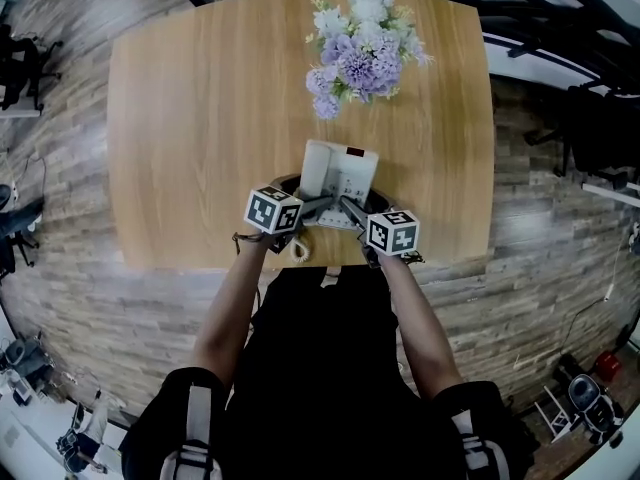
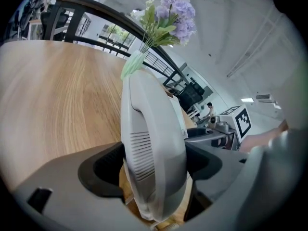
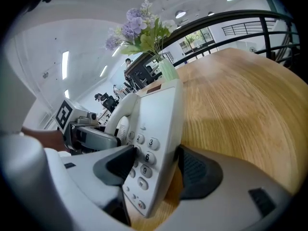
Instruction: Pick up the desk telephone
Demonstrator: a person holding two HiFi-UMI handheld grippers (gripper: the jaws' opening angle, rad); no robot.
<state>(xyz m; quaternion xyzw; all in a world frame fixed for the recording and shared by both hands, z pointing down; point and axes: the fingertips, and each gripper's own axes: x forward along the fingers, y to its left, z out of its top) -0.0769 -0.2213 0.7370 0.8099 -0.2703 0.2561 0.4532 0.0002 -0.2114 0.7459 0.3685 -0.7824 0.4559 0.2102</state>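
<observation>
Desk telephone (image 1: 338, 180) shows in the lower middle of the head view, near the table's (image 1: 190, 118) front edge. The left gripper (image 2: 156, 165) pinches it at the handset (image 2: 154, 138) side, a dark pad pressed on either face of the pale grey shell. The right gripper (image 3: 156, 165) clamps the keypad (image 3: 143, 160) side, one pad over the number buttons and the other on the back. I cannot tell whether the telephone's base touches the wood. A coiled cord (image 1: 299, 251) hangs at the table's edge below the left gripper. Purple and white flowers (image 1: 362, 48) stand toward the top of the frame, beyond the telephone.
</observation>
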